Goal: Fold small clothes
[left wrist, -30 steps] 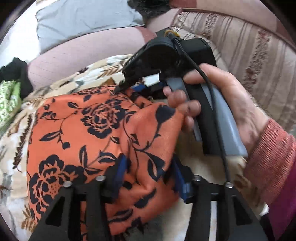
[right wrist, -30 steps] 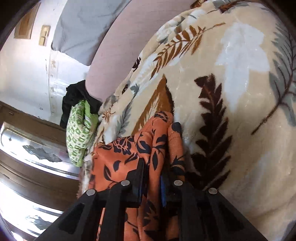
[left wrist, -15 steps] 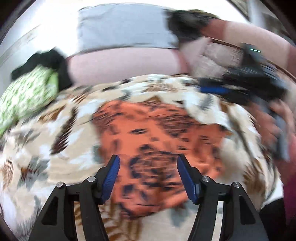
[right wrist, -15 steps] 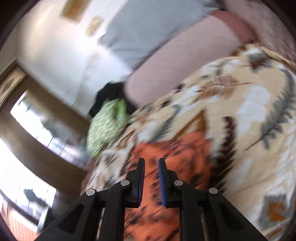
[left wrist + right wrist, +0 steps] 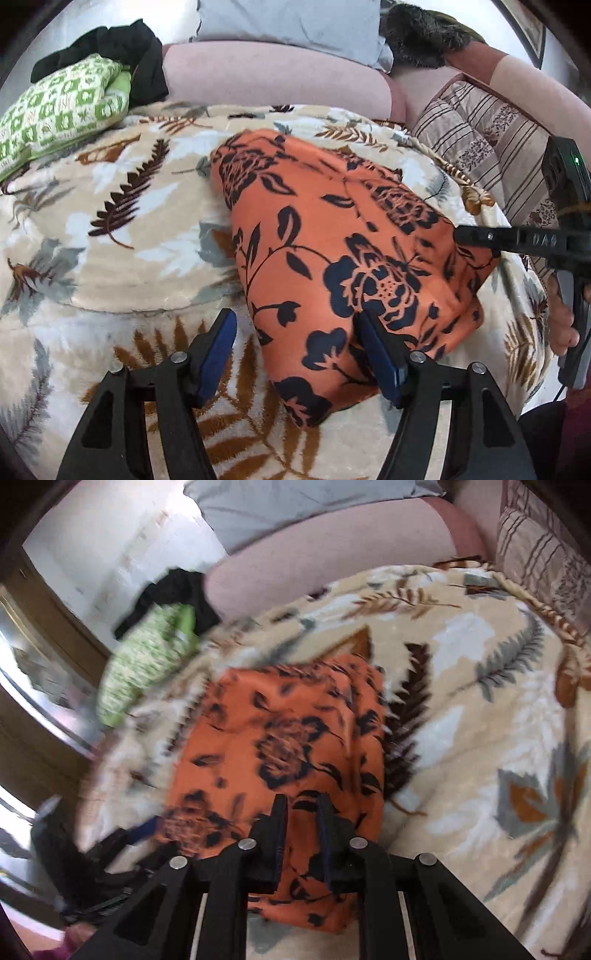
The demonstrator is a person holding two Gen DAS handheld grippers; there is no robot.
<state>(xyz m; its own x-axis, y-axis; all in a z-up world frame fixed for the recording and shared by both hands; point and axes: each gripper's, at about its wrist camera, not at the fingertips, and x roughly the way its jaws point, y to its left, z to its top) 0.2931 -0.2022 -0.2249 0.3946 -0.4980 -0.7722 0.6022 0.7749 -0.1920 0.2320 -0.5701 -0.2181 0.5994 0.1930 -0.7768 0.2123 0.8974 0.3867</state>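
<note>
The folded orange cloth with black flowers (image 5: 343, 258) lies flat on the cream leaf-print blanket (image 5: 122, 236) — the left gripper (image 5: 295, 354), jaws just widened, released it, while the right gripper (image 5: 301, 843) hovers narrow and empty.

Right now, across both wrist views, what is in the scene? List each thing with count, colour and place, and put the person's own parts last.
folded cloth: one, orange with dark floral print, lying on the blanket.
blanket: one, cream with brown and grey leaf print, covering the seat.
checked cloth: one, green and white, on the blanket's far left edge.
black garment: one, bunched behind the checked cloth.
sofa back: pink, behind the blanket.
grey pillow: one, on top of the sofa back.
striped cushion: one, beige and brown, at far right.
left gripper: black with blue pads, open, over the folded cloth's near edge.
right gripper: black, jaws narrow, above the folded cloth; no grip visible.
hand: one, holding the right gripper's handle.
</note>
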